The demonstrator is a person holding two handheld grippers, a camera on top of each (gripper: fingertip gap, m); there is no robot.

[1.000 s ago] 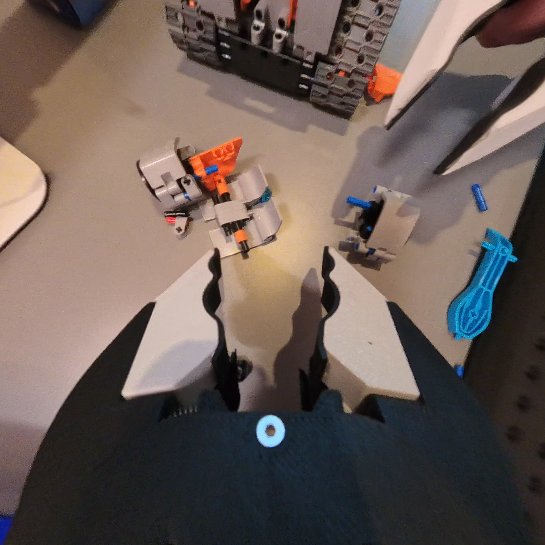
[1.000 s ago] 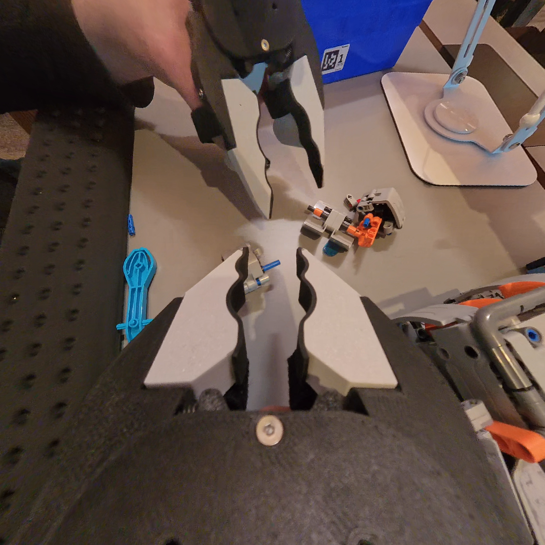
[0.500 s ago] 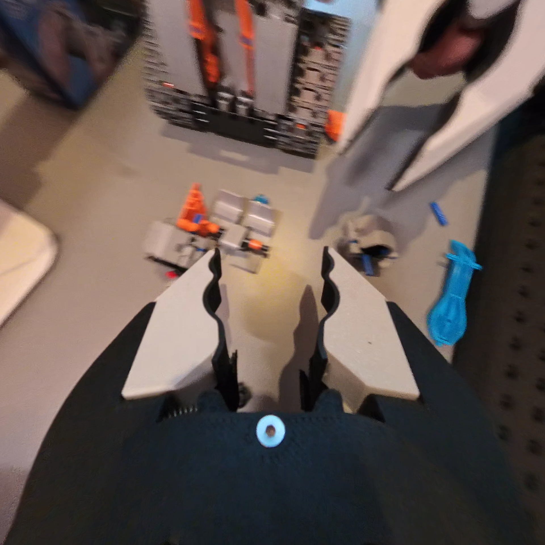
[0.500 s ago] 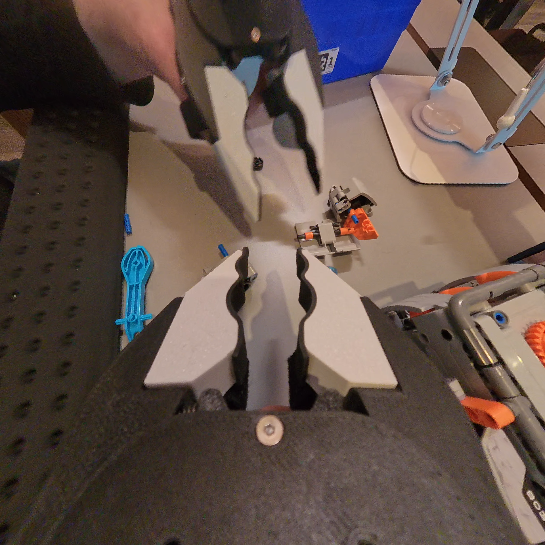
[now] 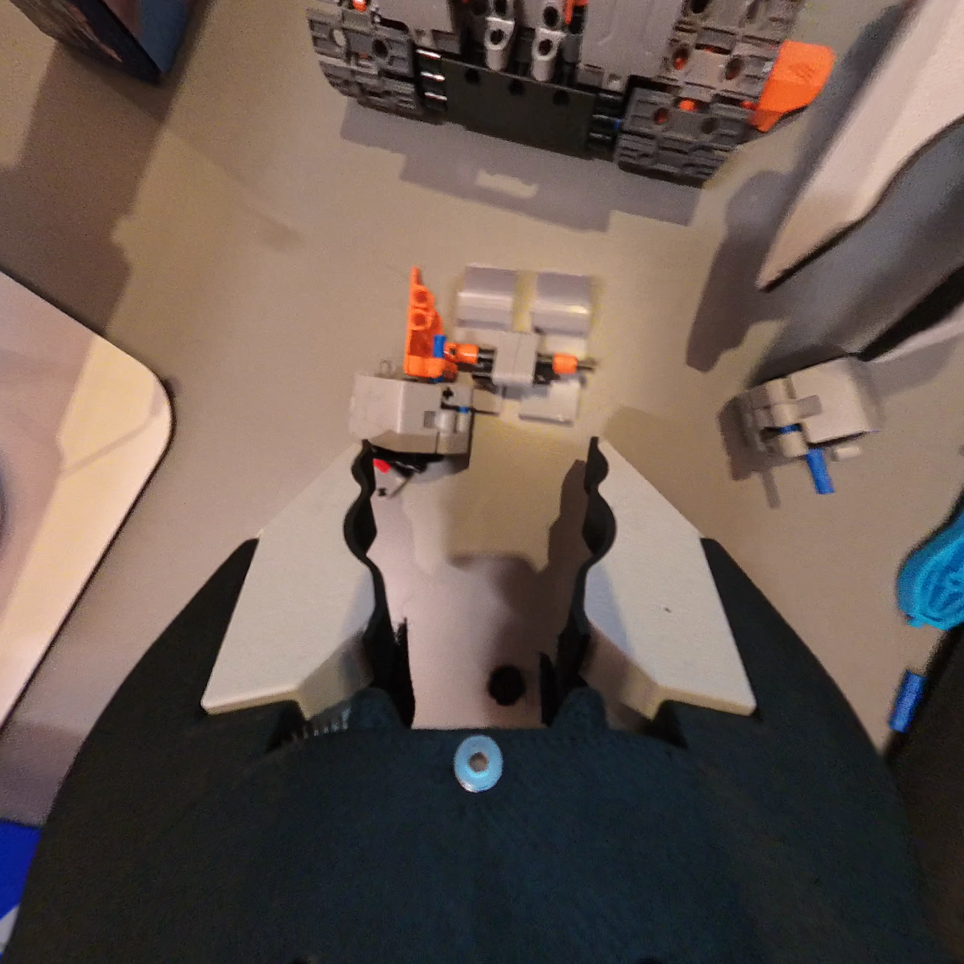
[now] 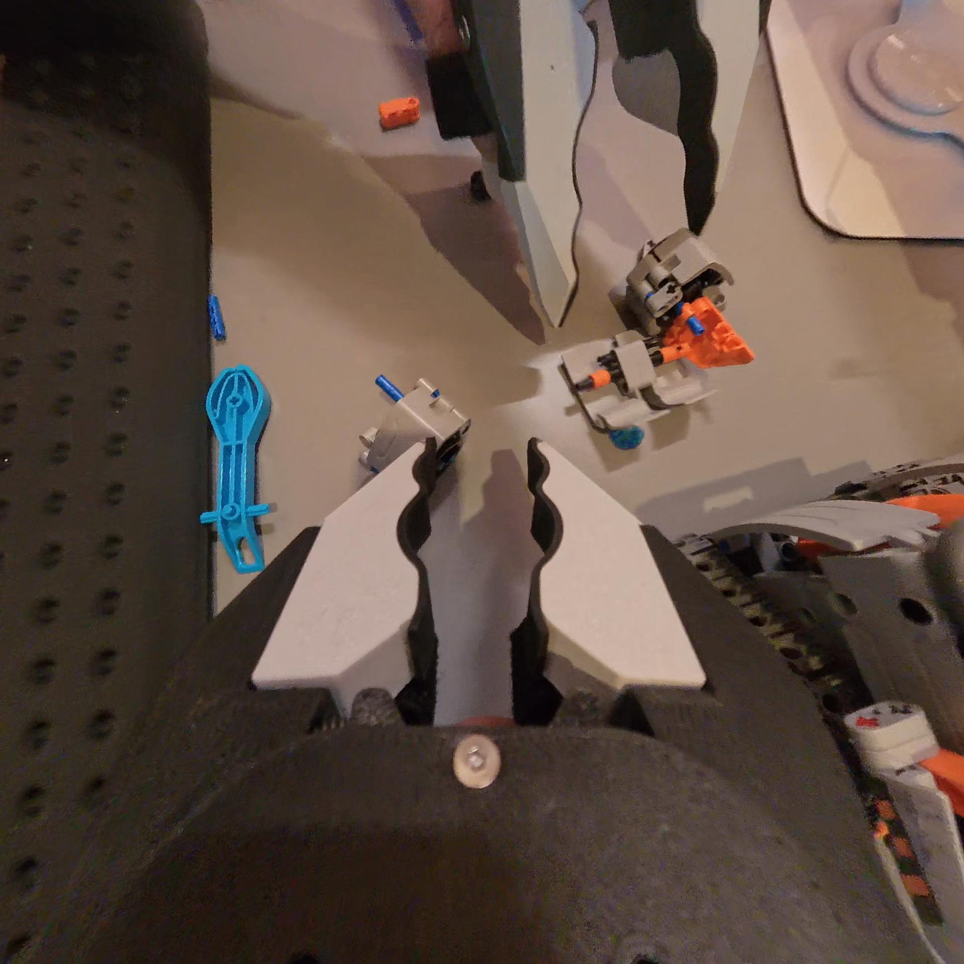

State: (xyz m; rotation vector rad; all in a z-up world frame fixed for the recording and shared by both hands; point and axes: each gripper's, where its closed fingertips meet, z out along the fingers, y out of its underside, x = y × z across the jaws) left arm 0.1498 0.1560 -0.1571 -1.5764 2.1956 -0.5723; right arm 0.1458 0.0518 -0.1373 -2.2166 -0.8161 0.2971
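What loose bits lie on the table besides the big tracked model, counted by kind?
Grey brick clusters: 2
Light-blue tool: 1
Loose blue pin: 1
Small orange piece: 1
Small black piece: 1
Total: 6

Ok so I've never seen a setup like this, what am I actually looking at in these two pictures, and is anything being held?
These are two hand-held grabbing tools, one in each of a person's hands, each with a camera looking forward along its two pale fingers.

In the left wrist view, the left gripper is open and empty, just short of a grey and orange brick assembly lying on the beige table. Beyond that stands a large grey tracked model.

In the right wrist view, the right gripper is also open and empty. Its left fingertip is next to a small grey brick piece with blue pins. A blue plastic tool lies to the left near a black perforated board. The other gripper hangs at the top of this view.
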